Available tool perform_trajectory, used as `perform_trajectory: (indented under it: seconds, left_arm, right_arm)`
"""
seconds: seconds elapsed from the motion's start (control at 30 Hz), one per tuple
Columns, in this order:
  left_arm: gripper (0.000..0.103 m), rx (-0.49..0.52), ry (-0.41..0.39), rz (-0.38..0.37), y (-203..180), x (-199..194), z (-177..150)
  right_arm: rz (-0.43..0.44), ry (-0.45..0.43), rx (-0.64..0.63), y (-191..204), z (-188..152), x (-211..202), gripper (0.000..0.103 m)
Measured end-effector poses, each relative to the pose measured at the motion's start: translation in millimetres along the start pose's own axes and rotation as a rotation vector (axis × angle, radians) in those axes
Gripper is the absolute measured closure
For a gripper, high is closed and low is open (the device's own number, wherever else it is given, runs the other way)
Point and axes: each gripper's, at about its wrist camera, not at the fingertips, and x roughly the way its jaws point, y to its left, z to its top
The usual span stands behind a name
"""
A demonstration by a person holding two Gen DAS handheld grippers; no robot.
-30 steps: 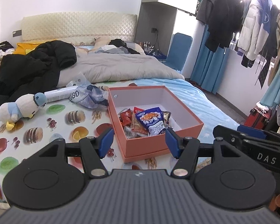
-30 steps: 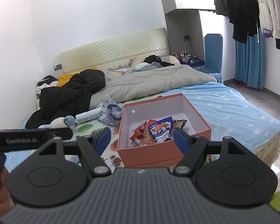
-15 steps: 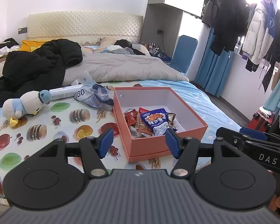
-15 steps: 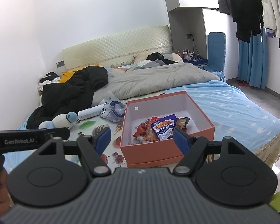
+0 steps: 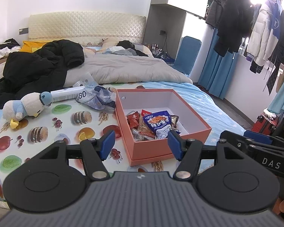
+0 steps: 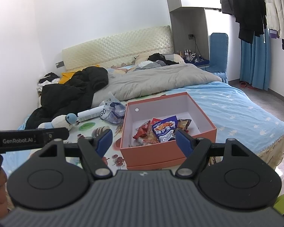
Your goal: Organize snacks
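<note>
A: Orange card box (image 5: 151,149), lid off, white inside, sits on the bed's printed sheet (image 5: 47,132) — fruit and burger motifs. It lies at the boundary where that print meets the pale blue starred sheet (image 6: 246,113).

B: Contents?

A: Snack packets (image 5: 151,124) piled toward the box's near side. A blue-and-white bag (image 5: 159,124) lies on top, red wrappers under and beside it. The far part of the box floor is bare.

B: Claw states?

A: Left claw (image 5: 141,144): jaws stand apart, nothing between the blue pads, held short of the box's near wall. Right claw (image 6: 143,141): same, jaws wide apart, holding nothing, also short of the box. Each gripper shows at the edge of the other's view.

B: Rest of the bed surface?

A: Plush penguin (image 5: 24,107) on its side to the left, well apart from the box. A white tube (image 5: 66,95) lies just beside the plush's head, and a crumpled plastic bag (image 5: 98,98) sits between the tube and the box's far left corner. Further back: black padded coat (image 5: 37,66) in a heap, grey duvet (image 5: 123,70), quilted cream headboard (image 5: 85,26).

B: Room?

A: White walls. Blue chair (image 5: 188,54) beside the bed's far corner, blue curtains (image 6: 253,60), coats hanging on a rail (image 5: 255,28) to the right. Red suitcase (image 5: 265,123) on the floor at right. Light is strong behind the hanging clothes.
</note>
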Motion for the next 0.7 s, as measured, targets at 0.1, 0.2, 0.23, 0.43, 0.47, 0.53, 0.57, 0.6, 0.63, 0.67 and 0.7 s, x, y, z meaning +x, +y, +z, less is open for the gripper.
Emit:
perform_trajectory:
  seconds: [0.1,0.2,0.23,0.43,0.47,0.53,0.57,0.6,0.63,0.67,0.7]
  left_arm:
    - [0.036,0.003,-0.001,-0.001,0,0,0]
    - [0.036,0.001,-0.001,-0.001,0,0,0]
    - [0.035,0.001,0.0,0.0,0,0,0]
    - [0.009,-0.024,-0.016,0.02,8,5,6]
    - [0.004,-0.032,-0.013,0.024,10,7,7]
    - [0.002,-0.051,-0.006,0.032,15,10,9]
    - [0.001,-0.058,0.002,0.039,17,12,9]
    - [0.001,-0.061,0.012,0.047,19,14,10]
    - [0.0,-0.058,0.023,0.055,20,15,10]
    - [0.0,-0.054,0.029,0.064,19,16,9]
    - [0.0,-0.052,0.03,0.071,20,17,8]
  right_arm:
    - [-0.001,-0.001,0.002,0,0,0,0.028]
    - [-0.001,-0.001,0.003,-1,0,0,0.028]
    - [0.0,-0.001,0.002,-2,0,0,0.028]
    - [-0.014,-0.001,0.005,-6,0,1,0.028]
    - [-0.018,-0.002,0.009,-9,0,1,0.028]
    - [-0.013,0.007,0.017,-13,0,3,0.028]
    - [-0.015,0.013,0.019,-15,1,4,0.027]
    - [-0.017,0.017,0.016,-16,1,5,0.024]
    - [-0.021,0.021,0.013,-17,1,7,0.013]
    - [-0.03,0.02,0.014,-18,0,7,0.003]
    - [-0.04,0.017,0.016,-18,-1,9,0.0]
